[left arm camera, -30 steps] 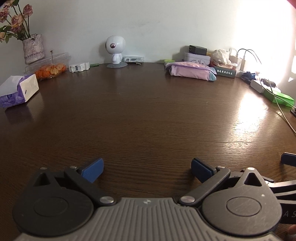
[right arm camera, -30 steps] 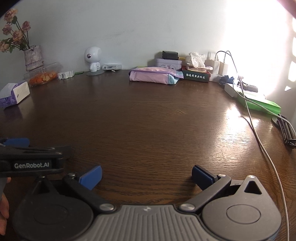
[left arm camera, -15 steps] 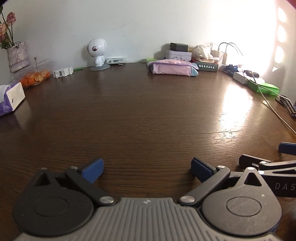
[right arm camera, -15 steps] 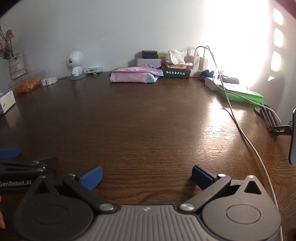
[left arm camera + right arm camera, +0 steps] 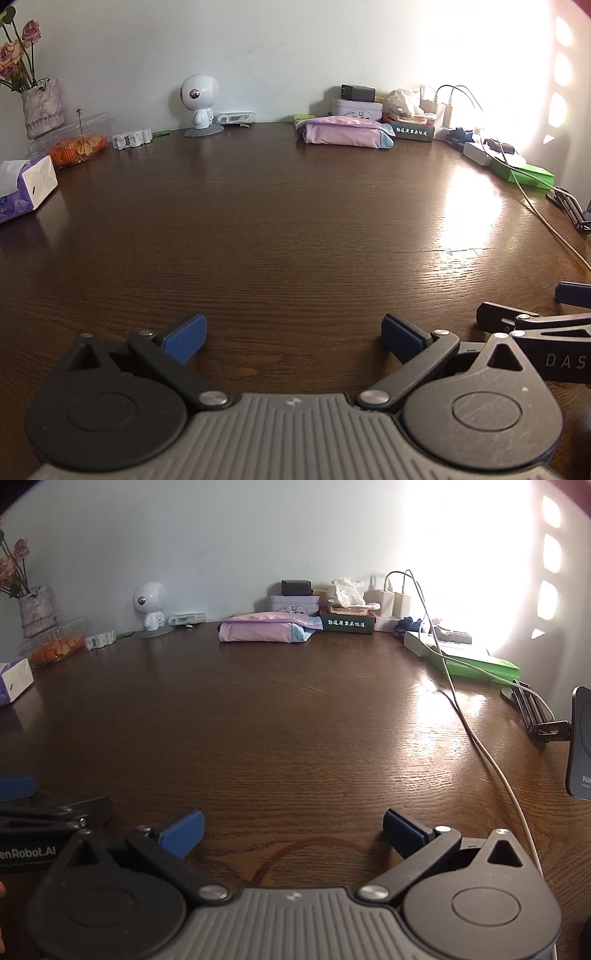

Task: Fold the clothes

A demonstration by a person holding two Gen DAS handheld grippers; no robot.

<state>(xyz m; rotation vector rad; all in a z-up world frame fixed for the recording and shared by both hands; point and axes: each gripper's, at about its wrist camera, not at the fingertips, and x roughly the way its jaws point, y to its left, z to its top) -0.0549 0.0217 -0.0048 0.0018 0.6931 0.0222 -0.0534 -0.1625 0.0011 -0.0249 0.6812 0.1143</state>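
Two handheld grippers hover low over a dark wooden table (image 5: 295,229), side by side. The left gripper (image 5: 293,338) has its blue-padded jaws spread wide with nothing between them; the right gripper (image 5: 293,829) is likewise wide apart and empty. In the left wrist view the right gripper shows at the right edge, just beside the left one.

The folded pink clothes (image 5: 345,136) lie at the far edge of the table near the wall, well apart from both grippers, touched by neither. Beside them sit a dark green box (image 5: 412,131) and a pale tin (image 5: 356,108); a white robot figurine (image 5: 199,103) stands to their left.

Compared with half a second ago, the left wrist view has swung back leftward: the clothes now sit further right in that frame, and the vase of dried roses (image 5: 40,107) and the tissue box (image 5: 27,186) are in fuller view. The right wrist view has turned further right, so a dark phone on a stand (image 5: 580,746) now fills more of its right edge, beside a white cable (image 5: 480,738). The jaws of both grippers are as wide as before.
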